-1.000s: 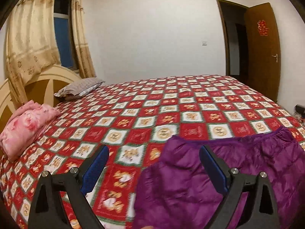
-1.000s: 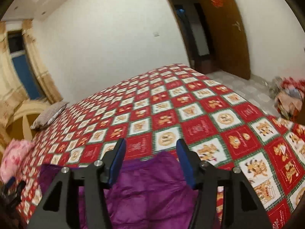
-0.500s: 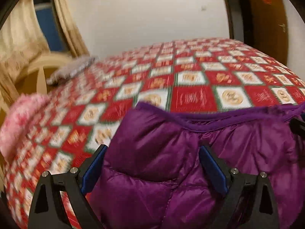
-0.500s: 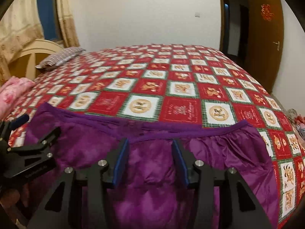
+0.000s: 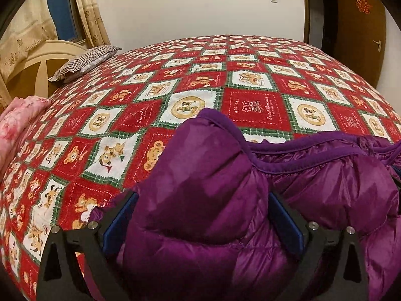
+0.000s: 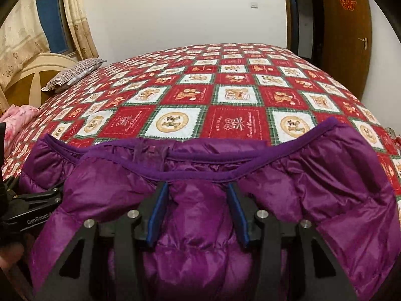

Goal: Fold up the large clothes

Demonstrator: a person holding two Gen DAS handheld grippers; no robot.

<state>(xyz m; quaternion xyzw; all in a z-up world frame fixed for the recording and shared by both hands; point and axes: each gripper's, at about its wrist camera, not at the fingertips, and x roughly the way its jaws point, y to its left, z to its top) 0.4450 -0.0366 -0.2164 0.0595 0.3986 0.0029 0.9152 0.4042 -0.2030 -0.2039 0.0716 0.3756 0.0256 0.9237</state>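
Observation:
A puffy purple jacket [image 5: 325,188] lies at the near edge of the bed, its darker trimmed hem [image 6: 250,148] towards the far side. My left gripper [image 5: 202,197] is open wide over the jacket's left end. A bulge of the jacket fills the gap between its blue pads [image 5: 117,223]. My right gripper [image 6: 196,185] is shut on a narrower fold of the jacket [image 6: 198,215] just below the hem, and creases run out from both pads. In the right wrist view the left gripper [image 6: 54,194] shows at the left edge, on the jacket.
The bed carries a red, white and green checked cover [image 5: 258,110]. A striped pillow [image 5: 85,61] and a pink bundle [image 5: 17,123] lie at its left by the headboard. A window with curtains [image 6: 75,22] is behind them, and a brown door [image 6: 351,35] stands on the right.
Both grippers came down and forward onto the jacket, which now fills the lower part of both views. The right jaws narrowed slightly onto a fold. The left jaws kept their width.

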